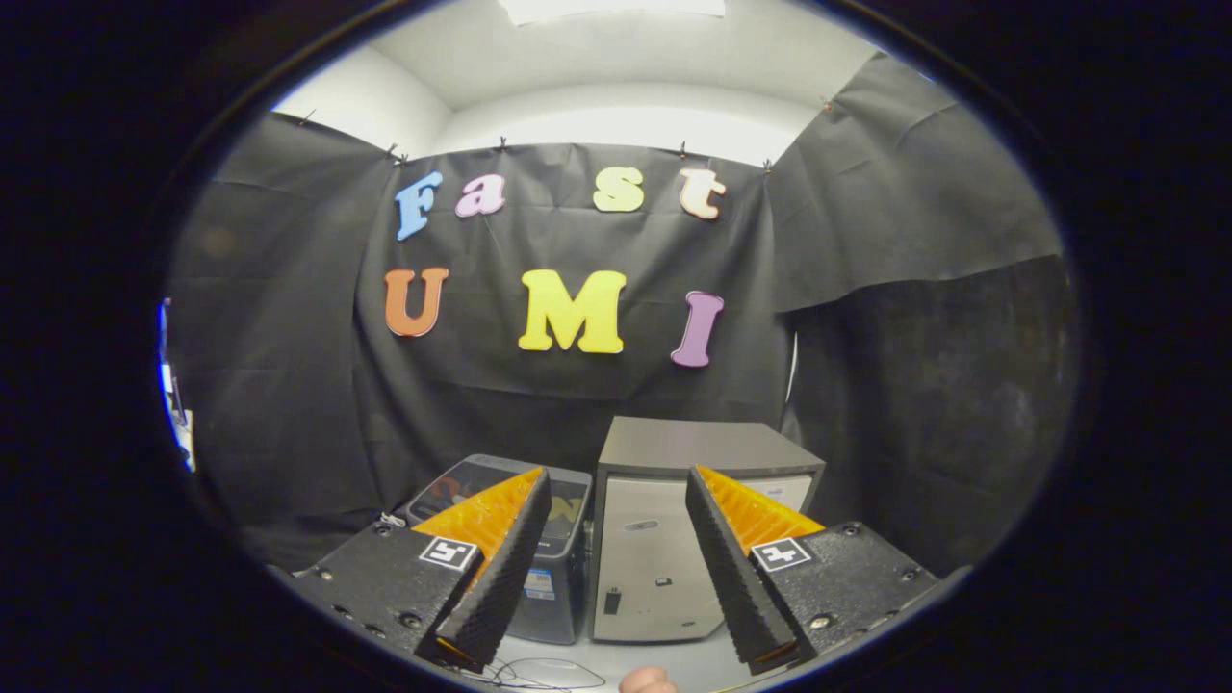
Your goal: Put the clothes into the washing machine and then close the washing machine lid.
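My gripper (618, 481) is open, with a wide gap between its fingers and nothing in it. Just beyond the fingers a small silver-fronted washing machine (664, 568) with a dark flat lid (703, 445) stands on a white surface; the lid lies down flat. To its left, partly behind my left finger, sits a dark grey plastic bin (553, 587). What the bin holds is hidden from here. I cannot make out any clothes.
The black cloth wall hangs close behind both boxes and wraps round on the right. A thin cable (539, 674) lies on the white surface (674, 664) near the fingers. A person's fingertip (647, 681) pokes in below the gap.
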Action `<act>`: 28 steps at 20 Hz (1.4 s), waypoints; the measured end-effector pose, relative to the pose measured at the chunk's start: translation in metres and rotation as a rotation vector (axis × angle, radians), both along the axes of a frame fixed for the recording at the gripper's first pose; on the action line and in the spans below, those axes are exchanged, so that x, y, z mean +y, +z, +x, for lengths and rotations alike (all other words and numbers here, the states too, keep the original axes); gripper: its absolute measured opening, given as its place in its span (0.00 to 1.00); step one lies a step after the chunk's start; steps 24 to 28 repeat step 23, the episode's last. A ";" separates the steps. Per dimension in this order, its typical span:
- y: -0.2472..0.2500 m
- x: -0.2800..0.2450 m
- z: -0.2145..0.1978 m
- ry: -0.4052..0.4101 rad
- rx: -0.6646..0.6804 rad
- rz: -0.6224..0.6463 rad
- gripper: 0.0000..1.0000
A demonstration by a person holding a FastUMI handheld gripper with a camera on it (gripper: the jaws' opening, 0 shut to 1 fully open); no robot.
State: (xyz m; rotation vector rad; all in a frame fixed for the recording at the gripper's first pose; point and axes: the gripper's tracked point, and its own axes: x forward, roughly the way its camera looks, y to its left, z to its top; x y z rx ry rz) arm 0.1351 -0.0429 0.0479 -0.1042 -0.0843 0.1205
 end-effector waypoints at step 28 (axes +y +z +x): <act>0.002 -0.003 0.016 -0.018 -0.003 -0.006 0.89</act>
